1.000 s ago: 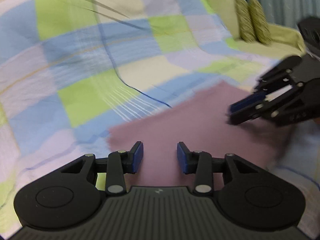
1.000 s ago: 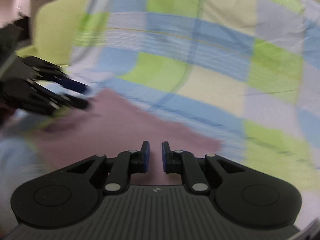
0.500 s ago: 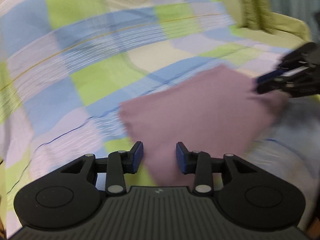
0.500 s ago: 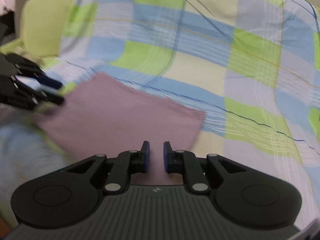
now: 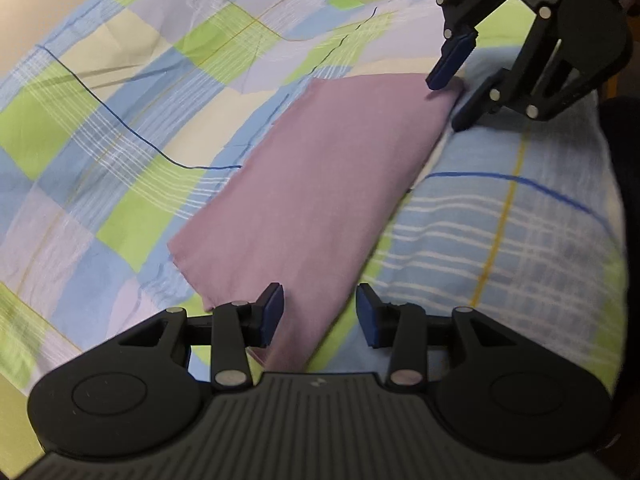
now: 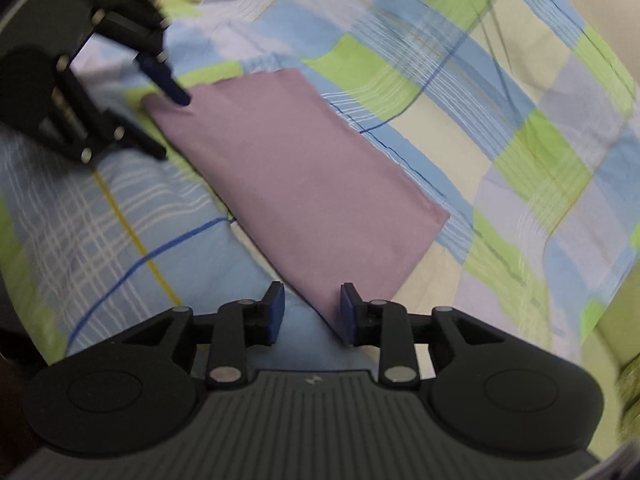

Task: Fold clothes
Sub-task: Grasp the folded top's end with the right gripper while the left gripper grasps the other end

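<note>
Garment: the folded mauve cloth lies flat on the checked bedspread of the bed, a long rectangle with one short end near each pair of tongs.
Left tongs: spread, with the near corner of the cloth lying between the pads and no pad pressing on it.
Right tongs: jaws opening — the cloth's near corner sits between them, touching or just beside the right pad, not pinched.
Step in hand: likely letting go after laying a fold, or resetting for the next one.
Doing it well: let both pairs open fully before lifting away, so no pad drags the edge.
Next grip: take both near corners at matching spots, through all layers — then carry them evenly to the far edge.
Risk: a snagged corner would skew the rectangle.
</note>
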Action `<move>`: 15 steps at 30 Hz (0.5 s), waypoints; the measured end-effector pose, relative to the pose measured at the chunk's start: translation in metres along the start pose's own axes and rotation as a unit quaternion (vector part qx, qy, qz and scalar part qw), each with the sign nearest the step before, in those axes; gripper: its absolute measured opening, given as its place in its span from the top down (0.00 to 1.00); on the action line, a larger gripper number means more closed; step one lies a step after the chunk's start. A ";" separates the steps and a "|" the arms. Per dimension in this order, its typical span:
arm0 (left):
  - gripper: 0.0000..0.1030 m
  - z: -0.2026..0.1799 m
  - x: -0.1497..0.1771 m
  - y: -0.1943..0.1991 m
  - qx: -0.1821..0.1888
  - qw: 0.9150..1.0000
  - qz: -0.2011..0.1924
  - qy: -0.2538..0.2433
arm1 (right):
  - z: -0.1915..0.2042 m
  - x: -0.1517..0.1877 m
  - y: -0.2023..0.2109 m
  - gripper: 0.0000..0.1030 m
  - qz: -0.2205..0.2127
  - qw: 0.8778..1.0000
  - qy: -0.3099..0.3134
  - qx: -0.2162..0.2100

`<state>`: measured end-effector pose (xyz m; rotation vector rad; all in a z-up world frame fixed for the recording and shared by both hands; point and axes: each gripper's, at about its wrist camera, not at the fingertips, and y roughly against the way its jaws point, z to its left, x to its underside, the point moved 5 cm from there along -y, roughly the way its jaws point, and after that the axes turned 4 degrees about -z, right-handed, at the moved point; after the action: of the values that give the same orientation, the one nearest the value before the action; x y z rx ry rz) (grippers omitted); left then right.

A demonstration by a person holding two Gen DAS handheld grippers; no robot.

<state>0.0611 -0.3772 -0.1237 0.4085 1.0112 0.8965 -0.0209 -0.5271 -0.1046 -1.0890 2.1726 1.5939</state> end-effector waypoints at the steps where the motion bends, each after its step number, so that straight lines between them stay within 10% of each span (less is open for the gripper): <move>1: 0.54 0.001 0.000 -0.003 -0.002 1.000 -0.001 0.002 | 0.002 -0.001 -0.003 0.73 -0.001 1.000 0.004 0.000; 15: 0.50 0.016 0.000 -0.015 0.004 0.999 -0.006 0.032 | 0.002 -0.004 -0.027 0.65 -0.002 0.997 0.075 0.016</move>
<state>0.0817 -0.3844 -0.1264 0.3824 1.0746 0.8989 -0.0007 -0.5275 -0.1223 -1.2392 2.2805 1.5145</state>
